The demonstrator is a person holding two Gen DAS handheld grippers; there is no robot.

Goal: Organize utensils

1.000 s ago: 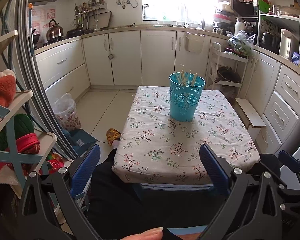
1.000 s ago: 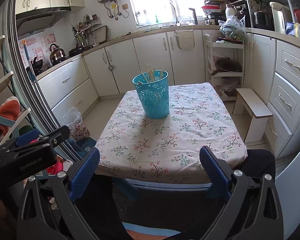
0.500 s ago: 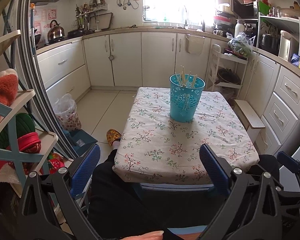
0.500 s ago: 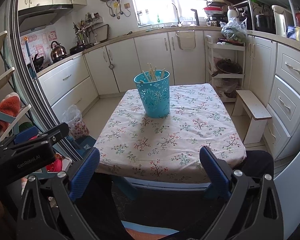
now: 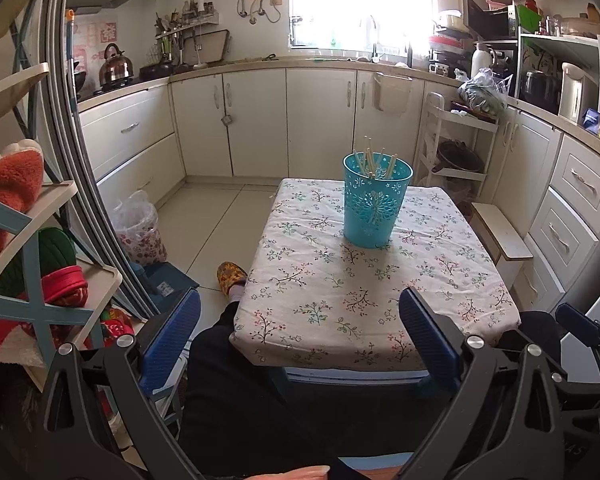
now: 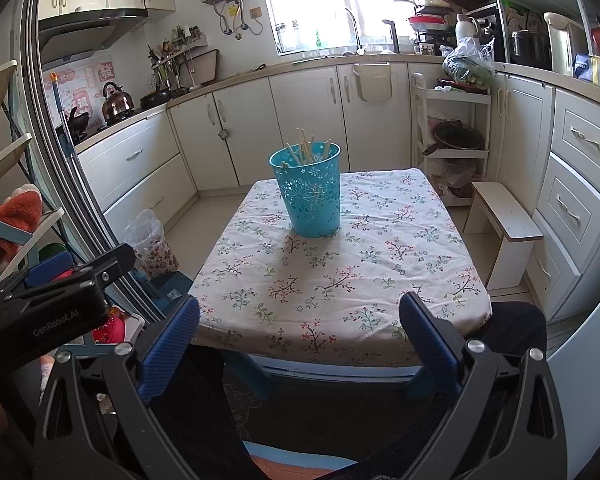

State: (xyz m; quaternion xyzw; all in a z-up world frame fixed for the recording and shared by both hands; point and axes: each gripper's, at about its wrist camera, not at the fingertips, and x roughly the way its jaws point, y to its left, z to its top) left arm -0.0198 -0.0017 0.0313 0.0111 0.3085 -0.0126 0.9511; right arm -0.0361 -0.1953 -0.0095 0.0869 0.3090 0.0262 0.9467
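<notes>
Both tongs (image 5: 300,332) (image 6: 300,330) released, empty, teal basket (image 5: 377,200) of chopsticks (image 6: 305,148) well ahead

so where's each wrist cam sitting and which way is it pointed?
Left wrist: on the left gripper, low before the table's near edge, facing the blue basket; its open fingers and the person's dark-clad leg show.
Right wrist: on the right gripper, same heading, further right; its open fingers and the left gripper's body show.
Shared: table, basket of chopsticks, kitchen cabinets.
</notes>
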